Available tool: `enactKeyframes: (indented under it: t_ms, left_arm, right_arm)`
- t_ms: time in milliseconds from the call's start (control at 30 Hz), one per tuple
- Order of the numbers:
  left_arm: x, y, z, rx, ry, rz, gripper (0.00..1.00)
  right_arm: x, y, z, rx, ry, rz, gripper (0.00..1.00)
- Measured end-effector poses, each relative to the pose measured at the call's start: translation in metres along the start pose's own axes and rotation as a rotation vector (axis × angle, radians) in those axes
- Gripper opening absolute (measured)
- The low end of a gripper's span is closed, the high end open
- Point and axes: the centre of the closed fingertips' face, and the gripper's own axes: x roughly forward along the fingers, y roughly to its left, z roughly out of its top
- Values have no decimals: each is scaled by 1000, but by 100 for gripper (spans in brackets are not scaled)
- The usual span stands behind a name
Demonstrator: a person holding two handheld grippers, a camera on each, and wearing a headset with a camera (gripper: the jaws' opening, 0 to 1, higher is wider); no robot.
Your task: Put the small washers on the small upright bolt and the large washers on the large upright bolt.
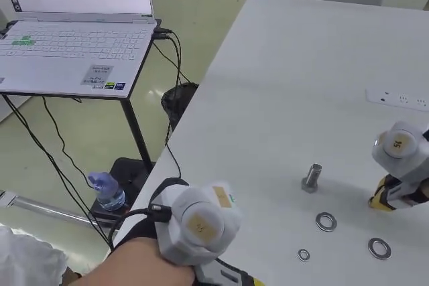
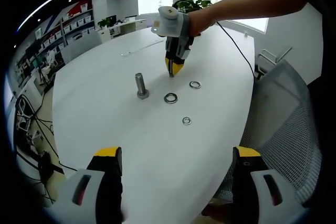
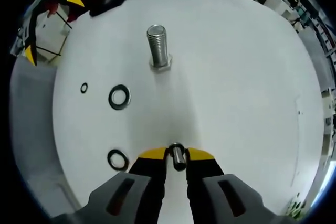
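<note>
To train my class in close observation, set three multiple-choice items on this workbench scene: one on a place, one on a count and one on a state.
1. Where is the small silver bolt?
A. between the jaws of the right gripper
B. on a laptop
C. on the floor

2. How many flat metal ring washers lie on the white table?
A. two
B. three
C. five

3. How do the jaws of the left gripper stand?
A. shut on a washer
B. wide apart, empty
C. shut on a cable

Answers:
1 A, the yellow-tipped jaws clamp it.
2 B, two large and one small.
3 B, bare table shows between them.
</note>
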Motion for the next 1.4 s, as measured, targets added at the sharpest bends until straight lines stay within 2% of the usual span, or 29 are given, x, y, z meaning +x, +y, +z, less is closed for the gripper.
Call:
enactKeyframes:
  t_ms: [500,733,900,1200,1400]
  left_arm:
    - [-2,1,2,3,-4,3,86]
    - [-3,0,4,8,-8,3,86]
    - [-4,-1,9,11,-15,4,87]
    - [-7,-2,11,21,-12,8,87]
    - [-8,-4,12,21,-11,12,87]
  right_arm:
    - [-7,-2,1,11,-18,7,21]
    - [-17,-5,5,8,-32,3,23]
    - [-25,-3,13,-6,-45,5,27]
    - [-37,5,34,-51,-82,10,32]
    - [-42,20,44,-87,-98,18,31]
